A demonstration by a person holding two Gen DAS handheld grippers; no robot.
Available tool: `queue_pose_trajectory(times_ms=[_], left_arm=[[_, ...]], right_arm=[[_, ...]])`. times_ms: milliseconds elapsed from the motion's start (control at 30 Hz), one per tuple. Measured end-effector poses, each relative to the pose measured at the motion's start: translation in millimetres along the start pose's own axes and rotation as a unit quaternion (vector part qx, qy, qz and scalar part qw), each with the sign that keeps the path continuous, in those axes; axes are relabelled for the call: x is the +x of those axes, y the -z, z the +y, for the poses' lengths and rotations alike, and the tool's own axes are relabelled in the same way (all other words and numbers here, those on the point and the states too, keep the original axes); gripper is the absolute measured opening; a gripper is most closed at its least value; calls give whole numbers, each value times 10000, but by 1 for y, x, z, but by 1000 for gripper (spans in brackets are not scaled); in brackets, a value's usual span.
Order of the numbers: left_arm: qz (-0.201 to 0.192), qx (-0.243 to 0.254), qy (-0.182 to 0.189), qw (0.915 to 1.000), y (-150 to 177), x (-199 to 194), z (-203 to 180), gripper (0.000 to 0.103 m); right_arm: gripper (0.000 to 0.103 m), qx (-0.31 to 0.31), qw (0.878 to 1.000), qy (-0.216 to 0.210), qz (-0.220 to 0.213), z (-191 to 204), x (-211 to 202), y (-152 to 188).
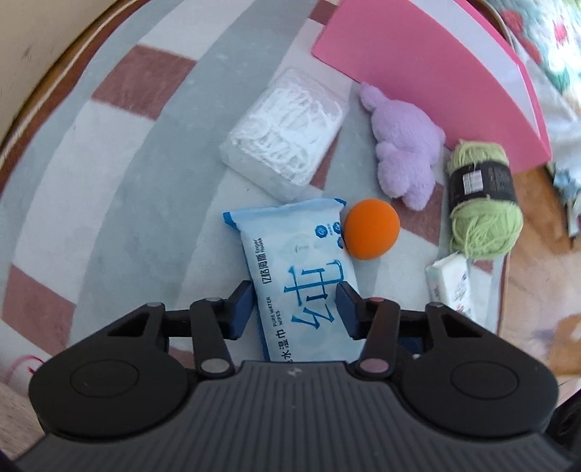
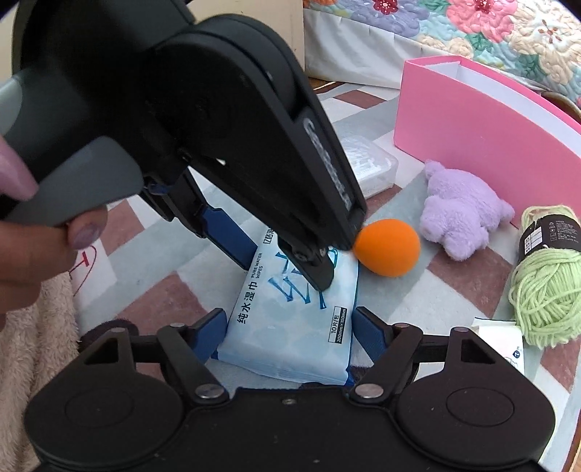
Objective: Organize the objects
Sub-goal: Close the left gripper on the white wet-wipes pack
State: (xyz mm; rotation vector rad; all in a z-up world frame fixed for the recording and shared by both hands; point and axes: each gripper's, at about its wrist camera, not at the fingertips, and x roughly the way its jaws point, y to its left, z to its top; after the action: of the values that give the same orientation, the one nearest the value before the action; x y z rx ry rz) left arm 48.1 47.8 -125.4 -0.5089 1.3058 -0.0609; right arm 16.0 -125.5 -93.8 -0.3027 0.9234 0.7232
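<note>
My left jaws (image 1: 295,306) come down over the wipes pack (image 1: 296,268), the two blue pads set against its long sides and pinching it near the middle, so I am holding the pack there. My right jaws (image 2: 287,332) straddle the same pack (image 2: 290,337) at its near end, standing fairly wide; the pads sit just beside its edges and I cannot tell whether they press on it. In the right view the left gripper slants in from the upper left, with my hand (image 2: 32,232) around its grey handle. The pack lies flat on a checked blanket (image 1: 120,174) of grey, white and dull red. An orange ball (image 1: 371,228) touches the pack's far right corner. Beyond it lies a purple plush (image 1: 403,145), face down it seems, just in front of the pink box (image 1: 428,72) that stands at the blanket's far side. A clear case of white picks (image 1: 287,134) sits left of the plush, near the pack's far end but apart from it. At the blanket's right edge a green yarn skein (image 1: 483,203) with a black band lies close to the box corner, and a small tissue pack (image 1: 452,287) lies just nearer than the yarn. A flowered quilt (image 2: 472,32) shows behind the box.
</note>
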Motion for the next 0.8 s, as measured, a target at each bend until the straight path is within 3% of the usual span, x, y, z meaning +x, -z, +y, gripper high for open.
queue_pose_trajectory(times_ms=[100, 267, 600, 800], left_arm=[[-7, -405, 128, 9991, -2, -1, 14, 45], [-103, -260, -9, 9996, 2, 1, 5, 45], [-195, -313, 69, 9993, 17, -1, -2, 44], [-97, -5, -3, 10000, 17, -1, -7, 40]], right_arm=[[83, 227, 9996, -49, 163, -6, 3, 1], [86, 277, 9995, -38, 123, -6, 5, 4], [77, 47, 10000, 51, 63, -5, 5, 1], [76, 33, 10000, 85, -15, -7, 4, 3]])
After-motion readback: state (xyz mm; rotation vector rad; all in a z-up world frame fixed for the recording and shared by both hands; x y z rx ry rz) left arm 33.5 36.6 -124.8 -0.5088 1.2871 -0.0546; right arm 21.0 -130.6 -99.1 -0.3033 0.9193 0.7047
